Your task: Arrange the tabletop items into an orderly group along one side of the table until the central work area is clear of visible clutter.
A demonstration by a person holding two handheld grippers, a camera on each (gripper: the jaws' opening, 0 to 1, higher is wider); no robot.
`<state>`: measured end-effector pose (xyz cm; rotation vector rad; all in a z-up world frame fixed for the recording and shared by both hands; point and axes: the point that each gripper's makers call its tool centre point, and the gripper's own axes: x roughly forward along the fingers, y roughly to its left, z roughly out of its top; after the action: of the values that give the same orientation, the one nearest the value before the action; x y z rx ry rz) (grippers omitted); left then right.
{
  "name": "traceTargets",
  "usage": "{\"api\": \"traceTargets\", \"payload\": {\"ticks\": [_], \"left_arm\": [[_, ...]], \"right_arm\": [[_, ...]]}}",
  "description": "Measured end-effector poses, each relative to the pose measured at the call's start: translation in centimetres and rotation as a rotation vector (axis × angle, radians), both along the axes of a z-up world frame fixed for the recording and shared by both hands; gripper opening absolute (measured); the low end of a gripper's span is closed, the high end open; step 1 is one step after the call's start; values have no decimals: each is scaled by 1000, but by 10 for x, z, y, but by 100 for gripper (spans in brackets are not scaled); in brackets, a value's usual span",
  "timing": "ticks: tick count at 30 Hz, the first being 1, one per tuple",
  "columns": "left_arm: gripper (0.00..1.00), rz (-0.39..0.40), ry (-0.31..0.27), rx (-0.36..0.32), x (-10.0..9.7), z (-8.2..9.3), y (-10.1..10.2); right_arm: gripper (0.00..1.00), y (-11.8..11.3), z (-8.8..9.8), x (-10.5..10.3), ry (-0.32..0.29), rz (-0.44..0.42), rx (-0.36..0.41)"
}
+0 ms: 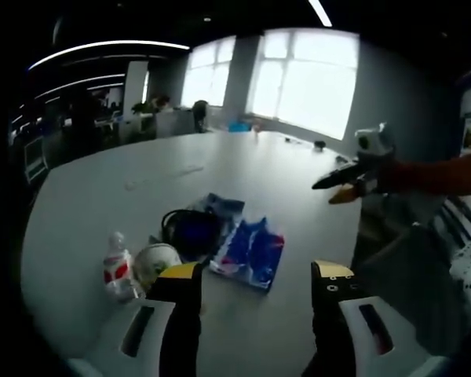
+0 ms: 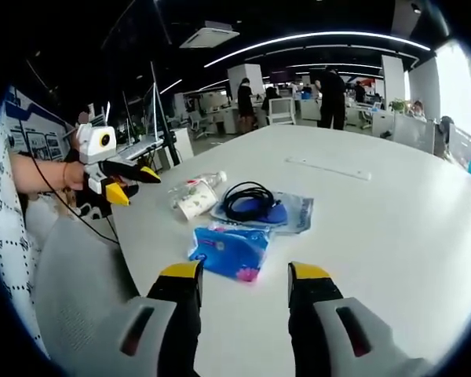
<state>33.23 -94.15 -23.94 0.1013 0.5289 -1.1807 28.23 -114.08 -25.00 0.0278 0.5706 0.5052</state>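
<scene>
I hold both grippers, left [image 1: 255,279] and right [image 2: 243,279], open and empty above the table [image 2: 392,228]; bottle [image 2: 198,182], cup [image 2: 195,200], cable [image 2: 247,200] and blue packet [image 2: 229,251] cluster near its edge.

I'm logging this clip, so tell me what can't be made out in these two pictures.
- Paper cup, left gripper view: lower part hidden behind the left gripper.
- Bottle, right gripper view: mostly behind the paper cup.
- Blue packet print: too blurred to read.
- Strip on the far table: too small to identify.

Views face each other across table [image 1: 86,196], sharing blue packet [image 2: 229,251] cluster.
</scene>
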Motion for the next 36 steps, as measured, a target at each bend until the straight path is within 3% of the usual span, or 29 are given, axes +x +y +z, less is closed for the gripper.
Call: {"api": "traceTargets", "payload": {"ticks": [36], "left_arm": [[49,-11,32,23,1,-25,-27]], "right_arm": [[38,2,-17,17,18,15,-7]]}}
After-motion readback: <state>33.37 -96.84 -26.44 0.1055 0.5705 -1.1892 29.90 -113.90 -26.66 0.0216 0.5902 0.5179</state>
